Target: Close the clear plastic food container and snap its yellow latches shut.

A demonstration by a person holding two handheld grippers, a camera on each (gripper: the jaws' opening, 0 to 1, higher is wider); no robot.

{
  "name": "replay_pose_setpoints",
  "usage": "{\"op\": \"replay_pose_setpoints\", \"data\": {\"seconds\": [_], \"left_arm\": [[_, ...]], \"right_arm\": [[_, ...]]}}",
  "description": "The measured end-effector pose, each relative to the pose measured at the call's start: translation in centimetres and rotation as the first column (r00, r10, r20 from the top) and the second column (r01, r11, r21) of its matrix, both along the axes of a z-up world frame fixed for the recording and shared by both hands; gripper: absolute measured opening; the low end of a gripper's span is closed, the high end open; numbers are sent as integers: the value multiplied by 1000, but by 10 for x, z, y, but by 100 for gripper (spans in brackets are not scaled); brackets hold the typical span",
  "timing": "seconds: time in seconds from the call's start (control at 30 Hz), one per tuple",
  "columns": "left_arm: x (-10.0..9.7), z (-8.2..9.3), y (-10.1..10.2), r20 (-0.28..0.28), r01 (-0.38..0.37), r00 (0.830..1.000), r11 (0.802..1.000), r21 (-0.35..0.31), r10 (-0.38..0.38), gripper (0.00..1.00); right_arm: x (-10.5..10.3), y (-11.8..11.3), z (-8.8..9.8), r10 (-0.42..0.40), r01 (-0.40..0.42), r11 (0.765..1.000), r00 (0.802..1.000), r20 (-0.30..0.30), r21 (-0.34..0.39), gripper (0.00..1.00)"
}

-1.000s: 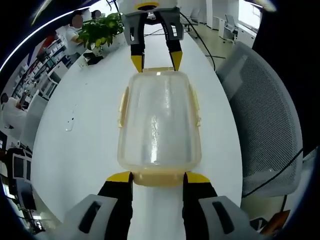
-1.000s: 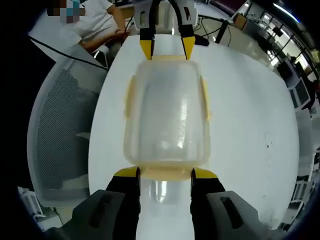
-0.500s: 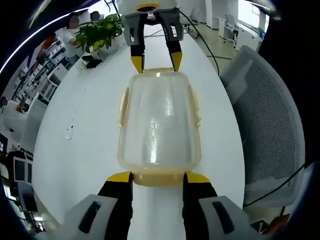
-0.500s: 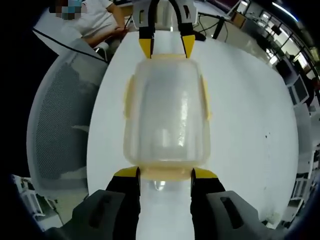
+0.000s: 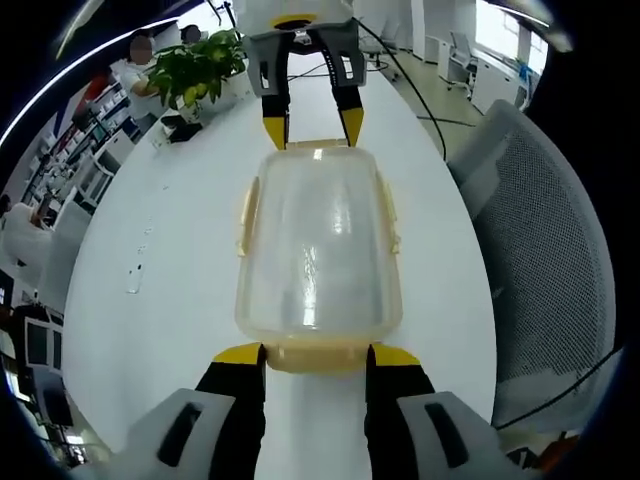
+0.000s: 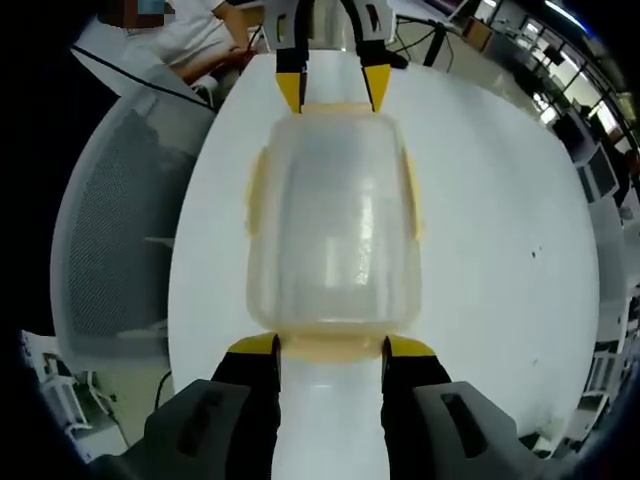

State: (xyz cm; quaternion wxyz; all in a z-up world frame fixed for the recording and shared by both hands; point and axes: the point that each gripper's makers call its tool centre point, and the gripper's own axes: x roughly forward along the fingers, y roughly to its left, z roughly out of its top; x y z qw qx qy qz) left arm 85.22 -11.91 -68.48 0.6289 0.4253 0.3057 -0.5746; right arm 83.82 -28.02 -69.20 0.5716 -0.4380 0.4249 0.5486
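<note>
The clear plastic container point(image 5: 317, 240) with its lid on lies lengthwise between my two grippers over the white table point(image 5: 180, 250). My left gripper point(image 5: 317, 353) is shut on the pale yellow end latch point(image 5: 317, 362) nearest it. Its yellow jaw tips press that latch's two sides. My right gripper point(image 5: 313, 127) comes in from the far end. In the right gripper view the container point(image 6: 332, 225) looks the same, with my right gripper point(image 6: 330, 347) shut on its near end latch point(image 6: 330, 352) and my left gripper point(image 6: 333, 88) at the far end. Yellow side latches point(image 5: 392, 215) lie flat against the walls.
A grey mesh chair point(image 5: 545, 250) stands close beside the table edge, seen also as the chair point(image 6: 110, 230). A potted plant point(image 5: 200, 62) and dark items sit at the table's far end. A seated person point(image 6: 195, 45) is beyond the table. Cables point(image 5: 420, 80) trail nearby.
Table and chair have swung slightly in both views, so the cameras moved. The container keeps its place between both pairs of jaws. Neither grip has changed.
</note>
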Motion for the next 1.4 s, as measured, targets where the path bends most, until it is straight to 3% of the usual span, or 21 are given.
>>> {"op": "replay_pose_setpoints", "data": {"seconds": [0.53,1.4], "left_arm": [[4,-9,-28,-9,7,1000,1000,-20,-7,32],[12,-29,-54,-27,8,1000,1000,-23,-8,33]], "right_arm": [[2,-27,-9,-3,3,1000,1000,-9,-29,36],[11,-55,-31,-3,1,997,999,-32,-73,36]]}}
